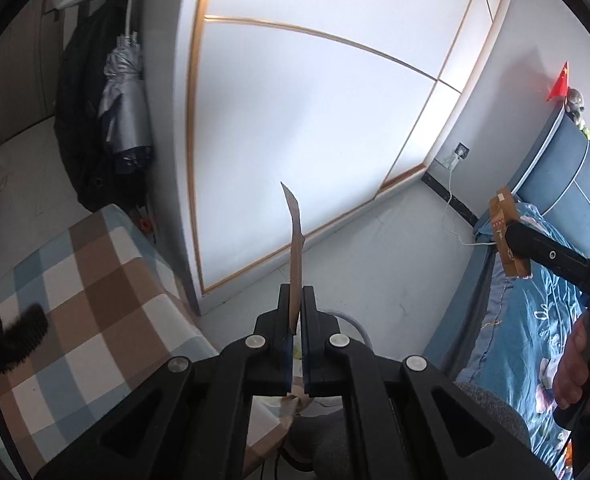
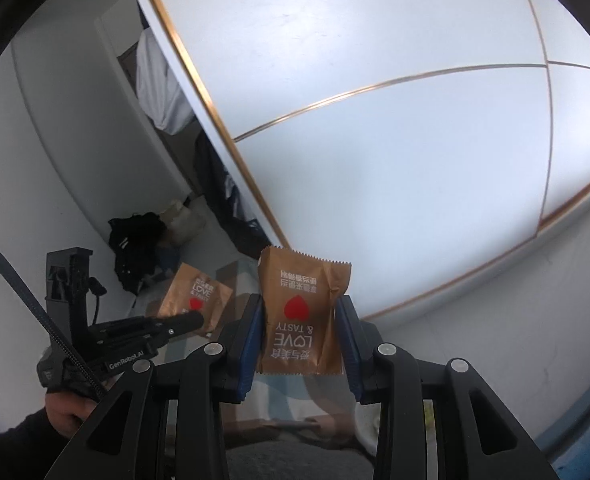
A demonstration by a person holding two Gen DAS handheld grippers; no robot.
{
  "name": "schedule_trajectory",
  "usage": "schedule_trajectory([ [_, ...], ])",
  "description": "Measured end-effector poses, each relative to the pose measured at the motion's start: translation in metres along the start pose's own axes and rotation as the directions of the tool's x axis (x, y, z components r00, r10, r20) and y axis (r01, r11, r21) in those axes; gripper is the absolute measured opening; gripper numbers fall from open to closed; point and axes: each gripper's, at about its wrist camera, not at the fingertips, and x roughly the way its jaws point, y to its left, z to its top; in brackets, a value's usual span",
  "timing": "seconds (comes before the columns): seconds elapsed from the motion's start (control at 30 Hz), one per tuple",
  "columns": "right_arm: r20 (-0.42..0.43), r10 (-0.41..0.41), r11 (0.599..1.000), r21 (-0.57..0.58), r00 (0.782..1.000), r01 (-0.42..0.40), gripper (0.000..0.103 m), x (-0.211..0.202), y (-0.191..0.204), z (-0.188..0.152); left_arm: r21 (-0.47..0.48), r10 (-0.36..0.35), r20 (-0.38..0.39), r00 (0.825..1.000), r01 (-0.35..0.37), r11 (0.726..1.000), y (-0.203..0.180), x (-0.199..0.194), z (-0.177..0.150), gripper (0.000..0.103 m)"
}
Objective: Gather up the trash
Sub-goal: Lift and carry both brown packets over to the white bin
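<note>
Wrappers, two, brown snack type. Left hand-held gripper (image 1: 296,300): jaws fully closed on a flat wrapper (image 1: 295,248) seen edge-on, held aloft. Right hand-held gripper (image 2: 301,320): jaws partly apart, pads clamping a "LOVE & TASTY" wrapper (image 2: 303,312) by its sides, clear of the floor.

Two brown snack wrappers with a red heart are held up in air: one flat wrapper (image 1: 295,256) seen edge-on, one puffy wrapper (image 2: 304,312) upside down.
</note>
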Motion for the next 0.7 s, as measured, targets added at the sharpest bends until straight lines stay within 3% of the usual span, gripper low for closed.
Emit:
schedule_trajectory([
  [0.17,-0.085,-0.059,0.994,0.083,0.995,0.066,0.035,0.030,-0.052,-0.023,0.041,-0.060,-0.113,0.992,0.065,0.997,-0.019,0.050,0.000,0.000],
  [0.37,-0.242,-0.080,0.975,0.182,0.967,0.126,0.035,0.085,-0.103,-0.068,0.007,-0.094,-0.223,0.970,0.098,0.995,-0.022,0.096,-0.009,0.000],
  [0.53,-0.359,-0.043,0.952,0.268,0.932,0.148,0.035,0.129,-0.138,-0.103,-0.001,-0.116,-0.329,0.937,0.122,0.992,-0.026,0.131,-0.015,0.000],
  [0.6,-0.389,-0.021,0.945,0.293,0.921,0.145,0.035,0.146,-0.144,-0.114,0.007,-0.130,-0.382,0.915,0.143,0.990,-0.033,0.145,-0.019,0.000],
  [0.7,-0.438,0.001,0.938,0.313,0.899,0.152,0.035,0.170,-0.152,-0.130,0.072,-0.066,-0.437,0.897,0.108,0.992,-0.043,0.161,-0.024,0.000],
])
